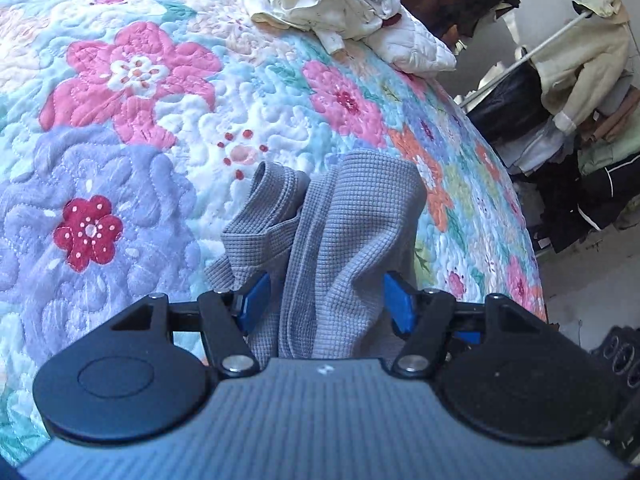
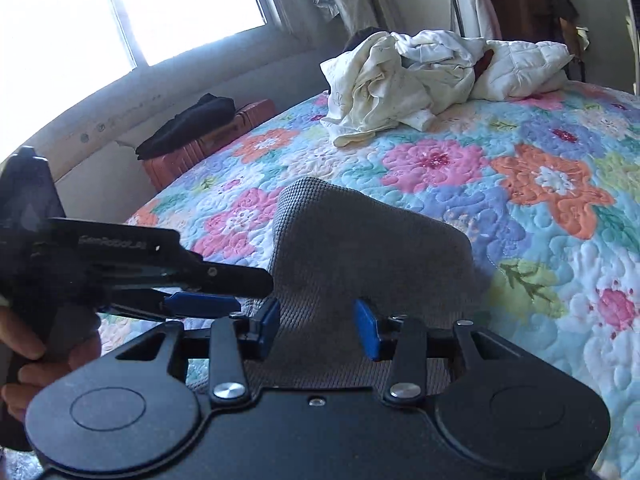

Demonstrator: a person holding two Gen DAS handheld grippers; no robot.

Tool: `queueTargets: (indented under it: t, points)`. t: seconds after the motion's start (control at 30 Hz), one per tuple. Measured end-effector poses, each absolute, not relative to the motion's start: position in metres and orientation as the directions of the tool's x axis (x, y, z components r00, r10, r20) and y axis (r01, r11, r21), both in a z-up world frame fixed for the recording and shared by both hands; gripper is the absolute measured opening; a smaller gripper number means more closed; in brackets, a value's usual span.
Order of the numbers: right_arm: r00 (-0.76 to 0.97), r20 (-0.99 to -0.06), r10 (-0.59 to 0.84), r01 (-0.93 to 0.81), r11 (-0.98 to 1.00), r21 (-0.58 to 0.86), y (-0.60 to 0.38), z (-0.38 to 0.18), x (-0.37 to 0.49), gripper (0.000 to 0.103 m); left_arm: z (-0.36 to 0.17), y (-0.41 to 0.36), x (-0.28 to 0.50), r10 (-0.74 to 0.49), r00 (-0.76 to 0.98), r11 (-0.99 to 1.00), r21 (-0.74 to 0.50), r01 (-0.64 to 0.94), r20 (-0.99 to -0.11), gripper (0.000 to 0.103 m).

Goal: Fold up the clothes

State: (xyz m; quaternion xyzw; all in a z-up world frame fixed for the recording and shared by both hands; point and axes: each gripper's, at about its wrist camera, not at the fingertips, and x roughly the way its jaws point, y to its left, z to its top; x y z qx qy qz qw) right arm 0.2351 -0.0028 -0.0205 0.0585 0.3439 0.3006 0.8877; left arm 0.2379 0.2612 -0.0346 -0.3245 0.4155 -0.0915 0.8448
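Note:
A grey waffle-knit garment (image 1: 324, 240) lies bunched on the floral quilt (image 1: 132, 128). My left gripper (image 1: 326, 300) is open, its blue pads on either side of the garment's folds. In the right wrist view the same grey garment (image 2: 360, 240) rises in a hump in front of my right gripper (image 2: 318, 326), which is open with the cloth between its blue pads. The left gripper (image 2: 224, 280) reaches in from the left, next to the garment's edge, held by a hand.
A pile of cream and white clothes (image 1: 340, 8) lies at the far end of the bed, also in the right wrist view (image 2: 432, 80). The bed's right edge (image 1: 520, 220) drops to a floor with a clothes rack (image 1: 560, 92). A red suitcase (image 2: 212, 140) stands by the window wall.

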Motion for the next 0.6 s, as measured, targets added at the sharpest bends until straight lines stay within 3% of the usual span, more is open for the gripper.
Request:
queueTargets:
  t: [0.23, 0.37, 0.43, 0.47, 0.53, 0.6]
  points:
    - [0.574, -0.602, 0.555, -0.505, 0.819, 0.273, -0.015, -0.020, 0.188, 0.052, -0.026, 0.260, 0.237, -0.383, 0.679, 0.793, -0.600, -0.106, -0.626, 0.062]
    - [0.524, -0.638, 0.565, -0.558, 0.793, 0.244, 0.006, -0.031, 0.170, 0.053, -0.015, 0.256, 0.239, -0.460, 0.742, 0.746, -0.666, 0.024, -0.488, 0.060]
    - [0.522, -0.644, 0.560, -0.540, 0.801, 0.259, 0.015, -0.040, 0.171, 0.054, -0.014, 0.250, 0.247, -0.495, 0.737, 0.735, -0.674, 0.073, -0.460, 0.059]
    - [0.525, -0.634, 0.568, -0.523, 0.803, 0.286, 0.017, -0.043, 0.172, 0.054, -0.013, 0.247, 0.252, -0.504, 0.733, 0.735, -0.672, 0.088, -0.456, 0.053]
    - [0.516, -0.623, 0.588, -0.510, 0.795, 0.328, 0.018, -0.045, 0.174, 0.055, -0.020, 0.240, 0.261, -0.480, 0.709, 0.770, -0.635, 0.059, -0.517, 0.044]
    - [0.508, -0.627, 0.590, -0.513, 0.792, 0.330, 0.021, -0.046, 0.175, 0.055, -0.036, 0.238, 0.269, -0.439, 0.665, 0.801, -0.599, -0.015, -0.605, 0.041]
